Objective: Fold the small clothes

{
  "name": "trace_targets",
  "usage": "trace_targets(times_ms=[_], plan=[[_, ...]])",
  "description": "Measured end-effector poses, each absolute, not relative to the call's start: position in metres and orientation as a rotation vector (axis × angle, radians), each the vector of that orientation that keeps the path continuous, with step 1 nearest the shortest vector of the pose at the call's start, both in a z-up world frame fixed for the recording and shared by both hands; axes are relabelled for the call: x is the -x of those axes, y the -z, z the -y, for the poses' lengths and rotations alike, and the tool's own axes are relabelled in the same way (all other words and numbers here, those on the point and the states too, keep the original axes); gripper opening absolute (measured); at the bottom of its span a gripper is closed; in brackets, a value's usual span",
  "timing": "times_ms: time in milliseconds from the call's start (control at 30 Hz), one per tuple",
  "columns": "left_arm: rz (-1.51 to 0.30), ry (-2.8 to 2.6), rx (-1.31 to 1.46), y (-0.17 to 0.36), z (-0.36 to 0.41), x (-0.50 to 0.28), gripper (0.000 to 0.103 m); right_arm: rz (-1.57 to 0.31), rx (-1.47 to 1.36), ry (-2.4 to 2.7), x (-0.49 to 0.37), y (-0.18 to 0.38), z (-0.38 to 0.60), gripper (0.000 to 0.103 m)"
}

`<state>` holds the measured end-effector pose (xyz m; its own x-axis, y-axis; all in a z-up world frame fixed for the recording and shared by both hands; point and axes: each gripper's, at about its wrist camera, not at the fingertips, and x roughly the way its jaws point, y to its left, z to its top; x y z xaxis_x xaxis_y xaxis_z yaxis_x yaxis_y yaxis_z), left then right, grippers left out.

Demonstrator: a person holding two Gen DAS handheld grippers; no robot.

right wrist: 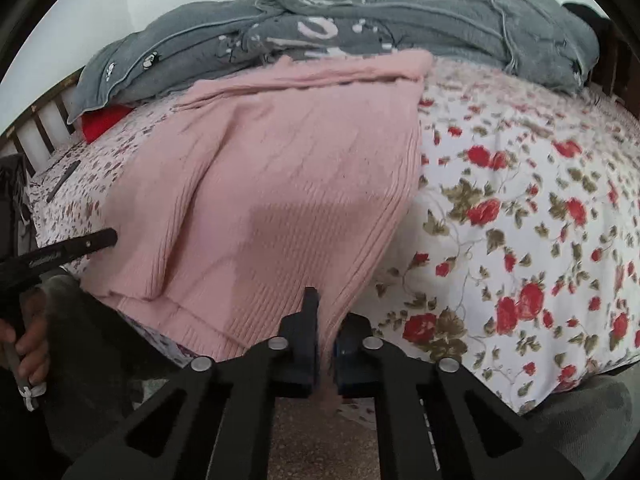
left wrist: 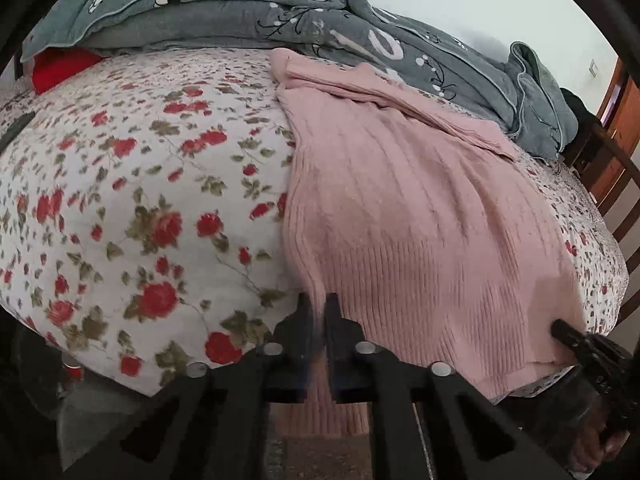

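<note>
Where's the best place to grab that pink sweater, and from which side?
By the ribbed hem at its two near corners, coming in from the bed's near edge. The pink sweater lies flat with that hem overhanging, so fingers can pinch it. The left gripper and right gripper already clamp it there.

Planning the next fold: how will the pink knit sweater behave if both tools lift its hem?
Probably floppy: the pink knit sweater already drapes over the bed edge where the left tool and right tool pinch it. The ribbed knit likely stretches and sags between them. Slipping seems unlikely.
</note>
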<state>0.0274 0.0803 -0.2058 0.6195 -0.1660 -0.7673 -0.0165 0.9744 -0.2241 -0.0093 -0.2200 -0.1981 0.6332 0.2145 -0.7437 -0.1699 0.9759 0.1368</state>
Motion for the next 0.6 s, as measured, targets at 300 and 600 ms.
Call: trace_targets(times_ms=[300, 600], plan=[[-0.864, 0.113, 0.371, 0.196, -0.133, -0.018, 0.007, -0.800, -0.178, -0.196, 0.026, 0.185, 0.279, 0.004], [-0.936, 0.116, 0.288, 0.210, -0.111, -0.027, 0.013, -0.871, -0.078, -0.205, 0.022, 0.209, 0.255, 0.006]])
